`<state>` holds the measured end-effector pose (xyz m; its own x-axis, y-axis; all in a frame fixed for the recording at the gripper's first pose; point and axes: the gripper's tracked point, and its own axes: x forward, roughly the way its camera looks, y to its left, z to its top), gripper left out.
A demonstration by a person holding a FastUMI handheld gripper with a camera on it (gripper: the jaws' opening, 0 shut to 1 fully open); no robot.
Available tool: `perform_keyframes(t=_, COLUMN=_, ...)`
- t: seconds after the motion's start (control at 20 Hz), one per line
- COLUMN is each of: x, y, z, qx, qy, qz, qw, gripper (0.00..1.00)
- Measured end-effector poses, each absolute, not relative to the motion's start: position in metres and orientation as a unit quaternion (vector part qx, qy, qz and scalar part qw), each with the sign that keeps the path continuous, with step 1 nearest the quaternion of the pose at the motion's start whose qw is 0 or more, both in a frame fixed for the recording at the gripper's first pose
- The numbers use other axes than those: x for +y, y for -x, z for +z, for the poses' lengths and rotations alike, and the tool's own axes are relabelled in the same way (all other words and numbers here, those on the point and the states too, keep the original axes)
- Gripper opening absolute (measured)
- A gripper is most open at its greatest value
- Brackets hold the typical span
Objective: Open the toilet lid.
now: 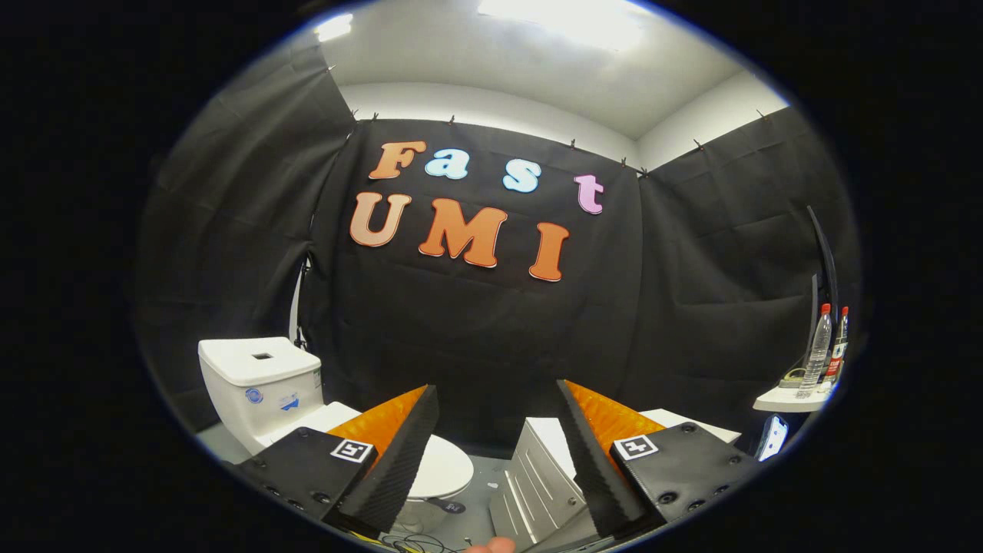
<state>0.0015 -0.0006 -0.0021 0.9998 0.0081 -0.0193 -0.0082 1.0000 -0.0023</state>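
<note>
A white toilet stands low ahead and to the left, with its tank against the black cloth wall. Its lid lies flat and closed, partly hidden behind my left finger. My gripper is open, with a wide gap between the fingers and nothing held. The left fingertip overlaps the toilet's lid in the view, but the toilet sits well beyond and below it. The right fingertip stands in front of a white ribbed appliance.
A white ribbed appliance stands on the floor right of the toilet, between my fingers. At the far right a small white shelf carries two plastic bottles. Cables lie on the grey floor near the bottom.
</note>
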Motion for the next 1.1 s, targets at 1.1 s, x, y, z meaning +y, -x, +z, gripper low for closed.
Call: perform_keyframes(t=1.1, x=0.016, y=-0.052, z=-0.082, qx=0.082, qy=-0.152, qz=0.012, qw=0.985, gripper=0.98)
